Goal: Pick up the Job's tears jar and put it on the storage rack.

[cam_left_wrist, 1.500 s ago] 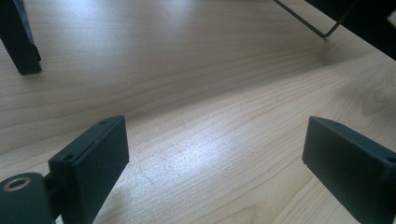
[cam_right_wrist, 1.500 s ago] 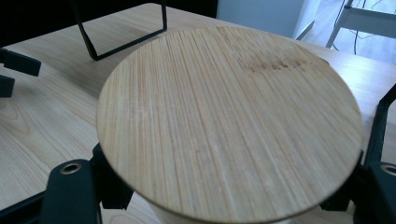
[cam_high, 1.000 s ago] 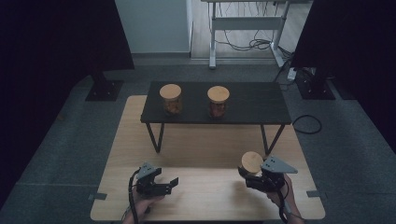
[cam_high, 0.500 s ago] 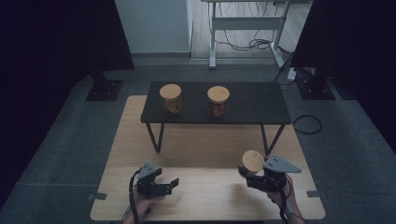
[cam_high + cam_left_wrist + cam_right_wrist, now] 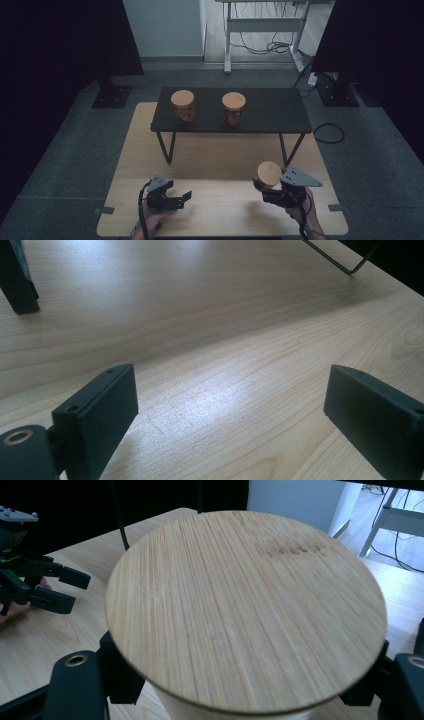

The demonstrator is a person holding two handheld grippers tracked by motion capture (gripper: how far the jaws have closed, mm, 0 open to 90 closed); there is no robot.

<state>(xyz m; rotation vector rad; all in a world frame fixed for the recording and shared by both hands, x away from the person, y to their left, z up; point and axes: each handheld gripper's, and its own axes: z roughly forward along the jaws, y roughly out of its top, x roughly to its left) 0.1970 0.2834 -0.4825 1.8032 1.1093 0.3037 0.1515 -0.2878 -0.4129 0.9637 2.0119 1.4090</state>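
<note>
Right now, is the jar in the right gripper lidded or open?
Lidded: a round bamboo lid covers the jar held in the right gripper.

- The jar is a round container with a flat, pale bamboo lid whose grain runs in fine straight lines.
- It is clamped below the lid between the right tongs, tilted rather than upright.
- It sits over the light wooden worktop, towards the near right corner, not far from the right edge.
</note>
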